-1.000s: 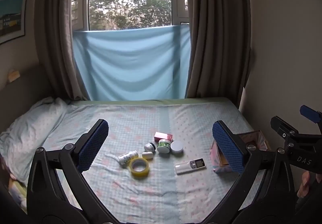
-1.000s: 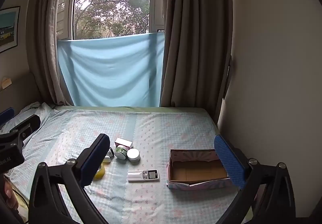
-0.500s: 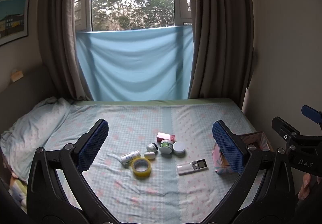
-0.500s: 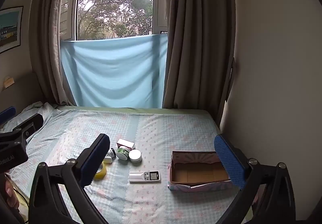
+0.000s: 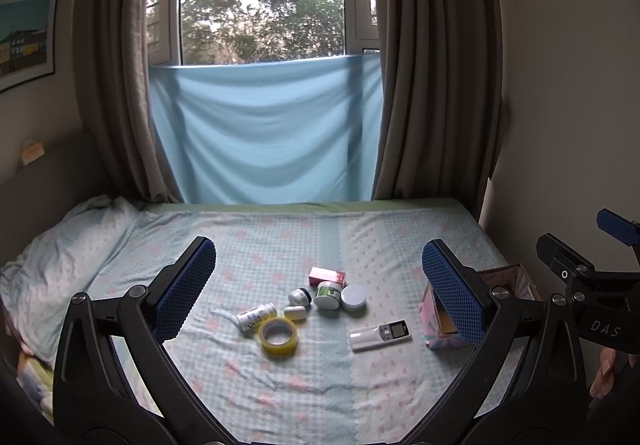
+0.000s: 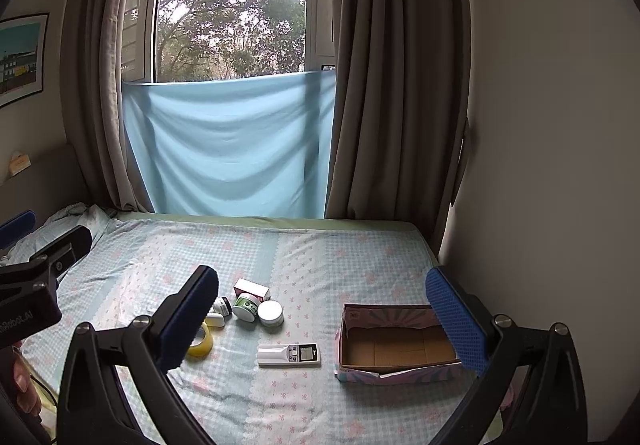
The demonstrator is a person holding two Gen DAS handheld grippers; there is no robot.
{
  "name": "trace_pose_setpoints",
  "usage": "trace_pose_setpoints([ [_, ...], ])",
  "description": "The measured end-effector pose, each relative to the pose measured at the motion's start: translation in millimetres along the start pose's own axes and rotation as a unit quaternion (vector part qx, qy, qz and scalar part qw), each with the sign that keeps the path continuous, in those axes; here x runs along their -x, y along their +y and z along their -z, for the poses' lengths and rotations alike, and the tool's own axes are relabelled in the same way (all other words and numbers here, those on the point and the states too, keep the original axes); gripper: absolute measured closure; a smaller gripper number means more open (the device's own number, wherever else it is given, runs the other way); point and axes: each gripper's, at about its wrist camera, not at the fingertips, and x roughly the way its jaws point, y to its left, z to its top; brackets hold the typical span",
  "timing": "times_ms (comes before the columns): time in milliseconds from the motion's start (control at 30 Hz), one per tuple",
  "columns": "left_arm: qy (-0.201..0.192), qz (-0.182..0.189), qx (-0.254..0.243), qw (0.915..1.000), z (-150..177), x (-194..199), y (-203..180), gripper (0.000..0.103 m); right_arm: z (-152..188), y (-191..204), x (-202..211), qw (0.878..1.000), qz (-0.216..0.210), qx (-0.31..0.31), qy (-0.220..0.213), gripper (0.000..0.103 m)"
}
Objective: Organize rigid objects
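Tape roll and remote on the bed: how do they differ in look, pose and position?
The tape roll is a yellow ring with an open centre, lying flat; the remote is a long white slab with a small dark screen facing up. The tape roll sits on the left of the cluster by the small bottle; the remote lies apart, nearer the cardboard box. Both rest on the bedsheet, outside the box, untouched by either tool.

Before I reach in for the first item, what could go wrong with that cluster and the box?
The small jars, with the green-labelled round jar and white-lidded round jar looking in contact, crowd together, so wide-open jaws could knock neighbours. The white plastic bottle lies on its side and may roll. The open cardboard box sits on the soft, wrinkled checked bedsheet, so a drop might tip it.
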Motion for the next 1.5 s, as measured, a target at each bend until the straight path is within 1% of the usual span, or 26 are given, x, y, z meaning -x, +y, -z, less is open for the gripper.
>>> trace_pose_setpoints([
  [833, 0.004, 0.004, -0.001, 1.0000, -1.6, -4.9, -1.8, 0.001, 2.7, -0.3, -6.2, 1.000, -0.005, -0.003, -0.002, 0.000],
  [1500, 0.003, 0.011, 0.002, 0.9999, 1.5, -8.4, -2.6, 0.001, 5.2, 0.7, -5.9, 1.000, -0.001, -0.004, -0.008, 0.000],
])
